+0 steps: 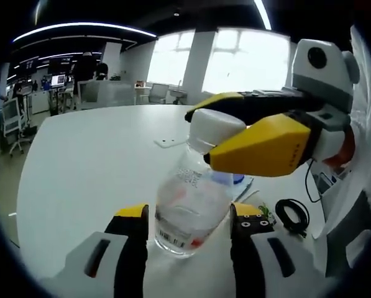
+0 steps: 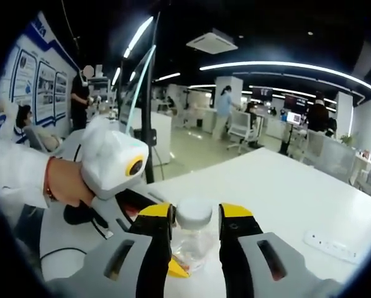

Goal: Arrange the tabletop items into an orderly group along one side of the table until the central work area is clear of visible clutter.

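Left gripper view: cable (image 1: 293, 214) beside bottle (image 1: 188, 205).

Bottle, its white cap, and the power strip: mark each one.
Bottle (image 1: 188, 208): left gripper view, clear body above the label.
White cap (image 2: 193, 212): right gripper view, top of the cap.
Power strip (image 2: 332, 246): right gripper view, middle of its white casing.

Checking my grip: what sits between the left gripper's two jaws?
In the left gripper view, the clear plastic bottle with a white cap stands between them, the right gripper at its cap.
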`<control>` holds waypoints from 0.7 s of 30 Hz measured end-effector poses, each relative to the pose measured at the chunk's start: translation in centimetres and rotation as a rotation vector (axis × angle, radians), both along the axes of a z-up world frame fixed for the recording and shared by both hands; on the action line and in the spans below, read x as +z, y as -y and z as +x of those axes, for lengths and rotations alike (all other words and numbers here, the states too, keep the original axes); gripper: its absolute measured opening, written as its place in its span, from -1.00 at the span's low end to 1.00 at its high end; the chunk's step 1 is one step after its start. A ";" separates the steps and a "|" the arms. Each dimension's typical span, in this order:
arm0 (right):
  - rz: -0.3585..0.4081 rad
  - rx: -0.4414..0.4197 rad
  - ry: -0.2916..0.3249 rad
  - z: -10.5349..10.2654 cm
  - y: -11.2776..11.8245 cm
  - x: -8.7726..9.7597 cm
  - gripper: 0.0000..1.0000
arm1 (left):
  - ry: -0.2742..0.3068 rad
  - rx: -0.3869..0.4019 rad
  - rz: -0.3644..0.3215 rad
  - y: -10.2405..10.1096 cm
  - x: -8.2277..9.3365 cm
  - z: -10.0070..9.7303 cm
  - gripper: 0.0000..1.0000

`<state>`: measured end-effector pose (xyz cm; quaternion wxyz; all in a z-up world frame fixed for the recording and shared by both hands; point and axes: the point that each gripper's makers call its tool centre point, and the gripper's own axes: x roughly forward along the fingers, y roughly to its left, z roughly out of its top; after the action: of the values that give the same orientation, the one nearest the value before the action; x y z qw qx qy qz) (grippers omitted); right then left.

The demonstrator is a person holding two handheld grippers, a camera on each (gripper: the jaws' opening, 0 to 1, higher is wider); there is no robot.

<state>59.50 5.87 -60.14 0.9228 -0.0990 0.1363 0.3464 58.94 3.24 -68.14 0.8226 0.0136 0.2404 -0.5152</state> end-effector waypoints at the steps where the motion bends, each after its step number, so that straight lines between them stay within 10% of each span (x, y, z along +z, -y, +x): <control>1: 0.000 0.000 0.000 0.0 0.0 0.0 -0.45 | 0.000 0.001 0.000 -0.1 0.0 0.0 0.05; 21: 0.015 0.000 -0.004 0.0 1.3 0.8 -0.30 | -0.010 0.044 0.008 -1.1 0.5 -0.7 0.24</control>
<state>59.48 4.62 -59.31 0.9233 -0.0914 0.1354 0.3476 58.24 4.36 -67.64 0.8324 0.0090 0.2466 -0.4962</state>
